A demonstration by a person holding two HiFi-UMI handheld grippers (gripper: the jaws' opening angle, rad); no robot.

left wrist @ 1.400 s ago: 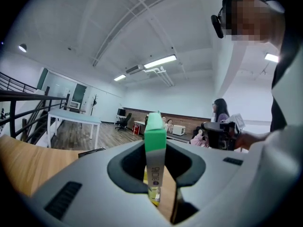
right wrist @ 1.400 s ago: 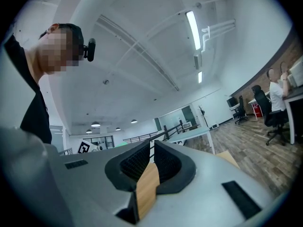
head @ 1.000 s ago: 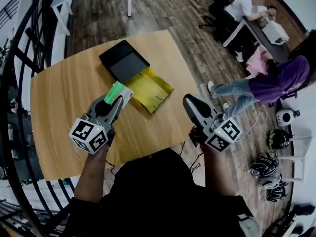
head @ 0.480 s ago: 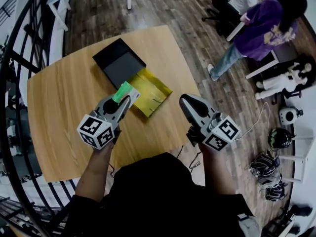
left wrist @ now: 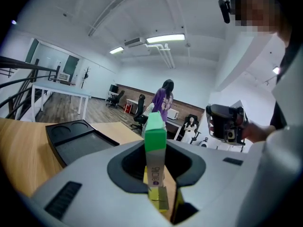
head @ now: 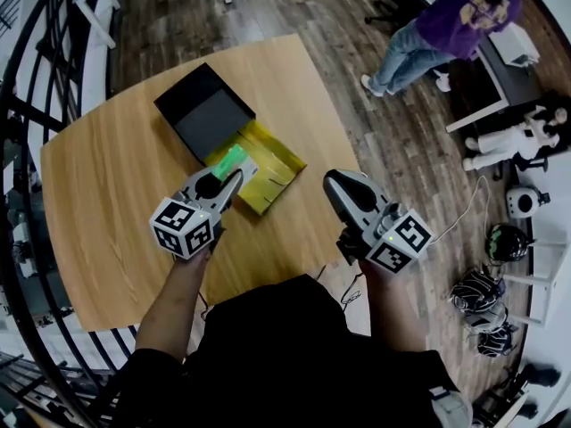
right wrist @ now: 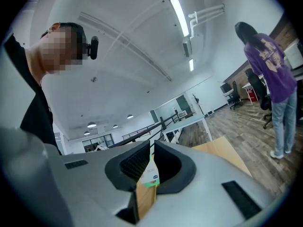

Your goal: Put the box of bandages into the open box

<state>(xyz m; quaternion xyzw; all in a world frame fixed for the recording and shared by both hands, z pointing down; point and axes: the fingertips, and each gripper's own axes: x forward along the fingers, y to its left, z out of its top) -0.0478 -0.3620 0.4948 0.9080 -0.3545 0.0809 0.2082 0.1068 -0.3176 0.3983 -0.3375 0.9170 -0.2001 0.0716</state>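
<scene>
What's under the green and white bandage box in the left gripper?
A yellow slotted panel beside the black box lies below the green and white bandage box that the left gripper grips. The patch directly underneath is covered by box and gripper.

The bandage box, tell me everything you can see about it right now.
The bandage box is a slim cardboard-looking carton, green at its far end, white lower down with purple print too small to read. The left claw is clamped on its lower part, so it sticks out past the tips. From the head view it is held over the yellow part of the open box, beside its black half; contact cannot be judged.
</scene>
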